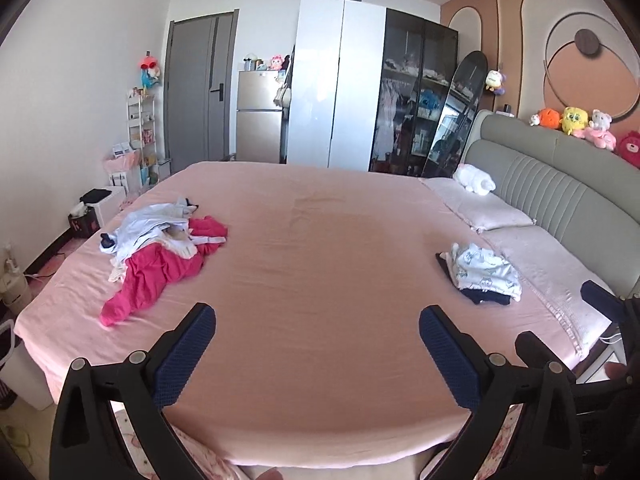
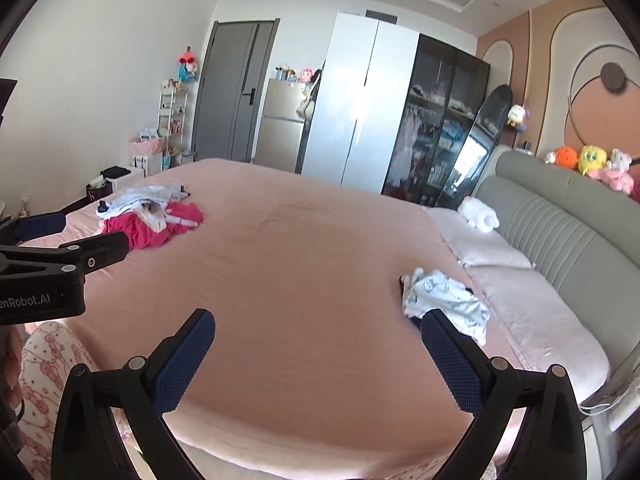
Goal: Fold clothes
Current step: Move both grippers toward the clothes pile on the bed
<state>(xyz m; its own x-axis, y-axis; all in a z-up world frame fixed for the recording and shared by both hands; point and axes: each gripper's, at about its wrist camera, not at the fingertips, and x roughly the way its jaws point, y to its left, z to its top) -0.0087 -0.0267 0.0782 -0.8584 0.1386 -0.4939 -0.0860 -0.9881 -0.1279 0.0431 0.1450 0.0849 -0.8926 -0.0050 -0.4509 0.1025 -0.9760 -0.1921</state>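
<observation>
A loose heap of unfolded clothes (image 1: pixel 160 240), pink, white and pale blue, lies on the left side of the pink bed (image 1: pixel 320 264). A small folded stack (image 1: pixel 486 274), white patterned cloth over dark navy, sits on the right by the pillows. My left gripper (image 1: pixel 318 318) hovers open above the bed's near edge, with nothing between its fingers. My right gripper (image 2: pixel 318 322) is open too and holds nothing; the folded stack (image 2: pixel 444 300) lies just beyond its right finger. The heap (image 2: pixel 152 216) shows far left in the right wrist view, behind the left gripper's body (image 2: pixel 60 264).
Two pink pillows (image 1: pixel 492 208) and a white plush toy (image 1: pixel 474 178) lie along the grey headboard (image 1: pixel 560 188). A wardrobe (image 1: pixel 332 80), fridge (image 1: pixel 258 116) and door stand beyond the bed. Shelves and boxes fill the left floor. A patterned pink sleeve (image 2: pixel 44 364) shows lower left.
</observation>
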